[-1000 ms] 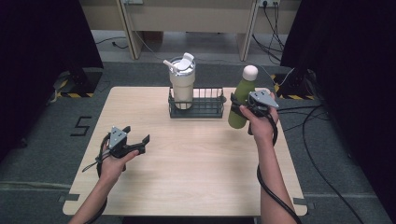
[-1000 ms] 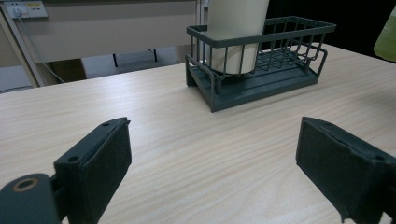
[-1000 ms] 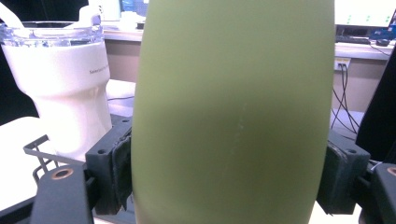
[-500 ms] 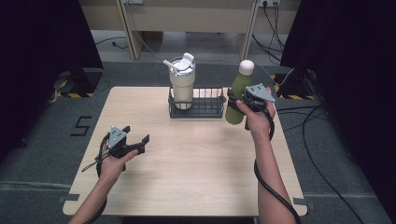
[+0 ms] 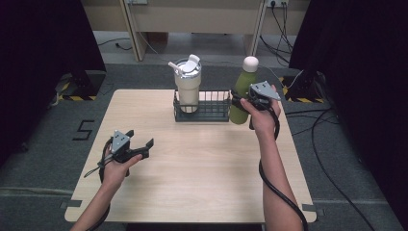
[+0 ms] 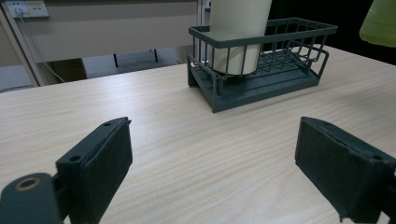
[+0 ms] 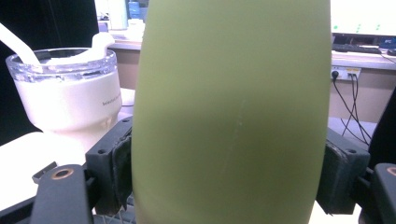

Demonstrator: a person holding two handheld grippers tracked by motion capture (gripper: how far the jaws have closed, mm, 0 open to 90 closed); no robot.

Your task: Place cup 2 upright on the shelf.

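The right gripper (image 5: 242, 102) was clamped on the green bottle (image 5: 242, 91), and what a firm hold it was: in the right gripper view the two black pads pressed in on either flank of that green body (image 7: 233, 116), the bottle standing upright between them and crowding right up to the camera. From above, the jaws took the bottle low on its side, its white cap (image 5: 250, 63) well above them. Its base hung at the right end of the dark wire rack (image 5: 202, 113); whether it touched the table (image 5: 207, 183) I could not tell. Just past the bottle, on the far side from the hand, the cream tumbler (image 5: 187, 84) stood inside the rack, lid and straw on top.

Over at the near left, the left gripper (image 5: 146, 146) sat low over bare wood, jaws spread wide with nothing between them. Looking along those jaws, the rack (image 6: 261, 70) lay well ahead with the tumbler (image 6: 238, 32) in its left part, and a green sliver of the bottle (image 6: 380, 23) showed off to the upper right, well apart from that gripper
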